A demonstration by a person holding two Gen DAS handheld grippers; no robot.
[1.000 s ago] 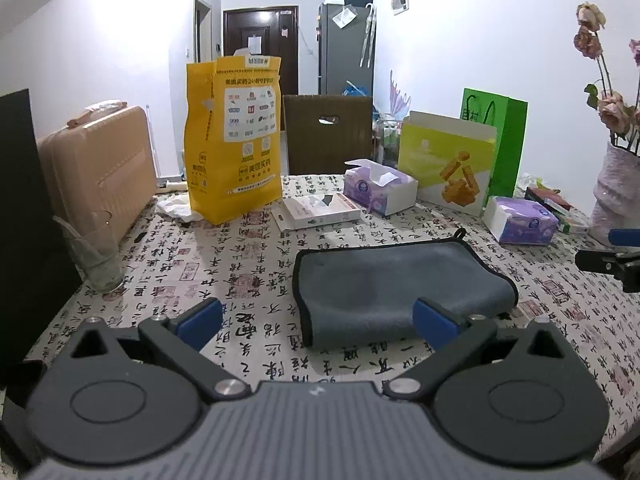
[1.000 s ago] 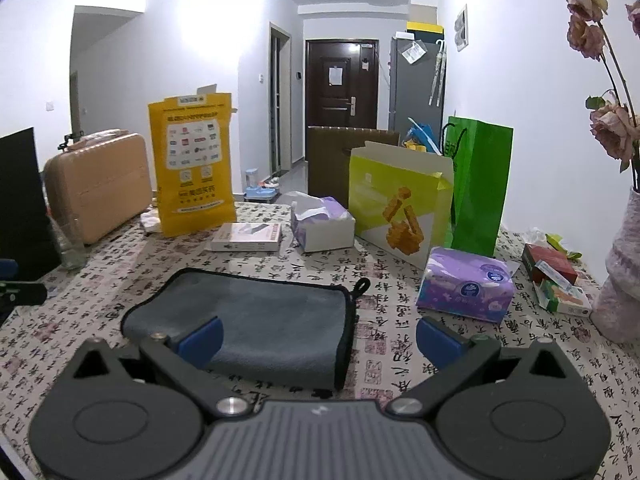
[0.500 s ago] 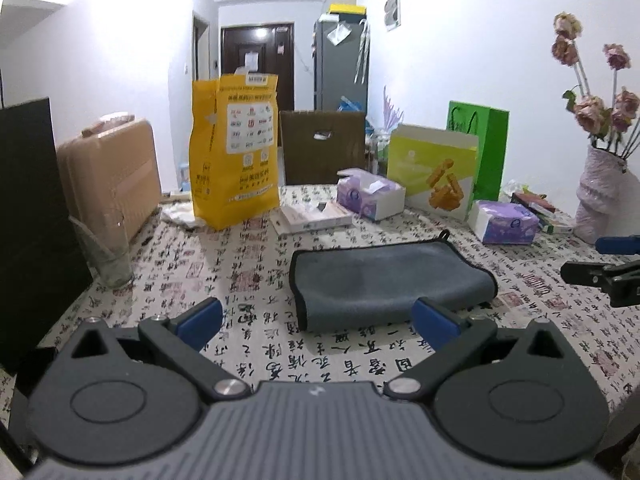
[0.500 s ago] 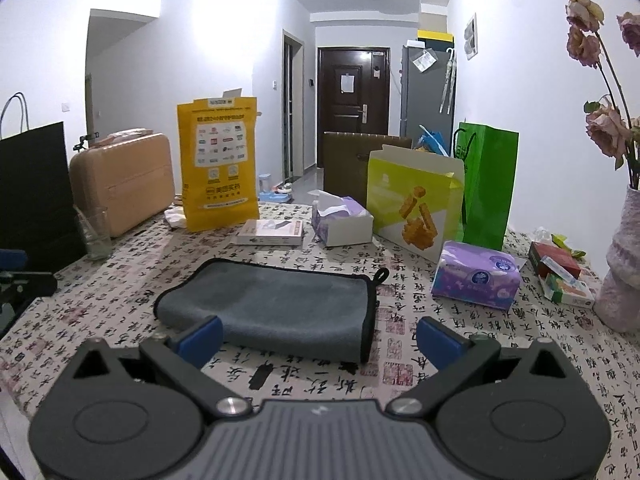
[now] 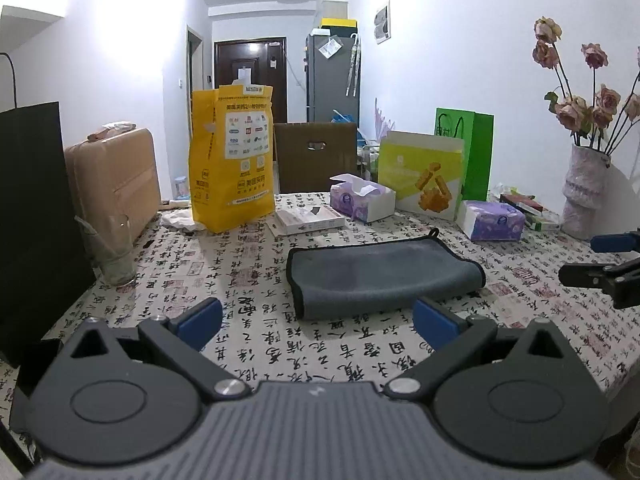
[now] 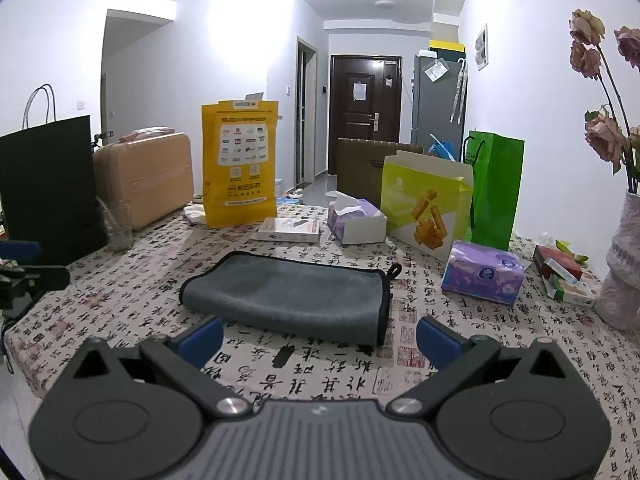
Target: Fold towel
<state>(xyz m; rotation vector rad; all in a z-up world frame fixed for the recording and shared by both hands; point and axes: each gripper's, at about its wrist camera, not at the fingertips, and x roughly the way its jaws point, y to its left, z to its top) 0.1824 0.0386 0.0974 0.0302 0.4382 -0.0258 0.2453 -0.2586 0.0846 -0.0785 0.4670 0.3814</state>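
Note:
A grey towel with black trim (image 5: 380, 276) lies folded over on the table with the calligraphy-print cloth (image 5: 248, 280); it also shows in the right wrist view (image 6: 288, 292). My left gripper (image 5: 318, 320) is open and empty, held back from the towel's near edge. My right gripper (image 6: 320, 336) is open and empty, also back from the towel. Each gripper shows at the edge of the other's view: the right gripper (image 5: 600, 260) at the right, the left gripper (image 6: 24, 268) at the left.
Behind the towel stand a yellow bag (image 5: 232, 160), a flat white box (image 5: 308, 220), two purple tissue boxes (image 5: 360, 196) (image 5: 494, 220), a yellow-green box (image 5: 424, 176) and a green bag (image 5: 472, 148). A glass (image 5: 114, 256), black bag (image 5: 32, 216) and suitcase (image 5: 116, 176) are left; a vase (image 5: 584, 196) right.
Both grippers have drawn back and up from the towel, which now looks farther away. The towel lies still and both grippers stay open.

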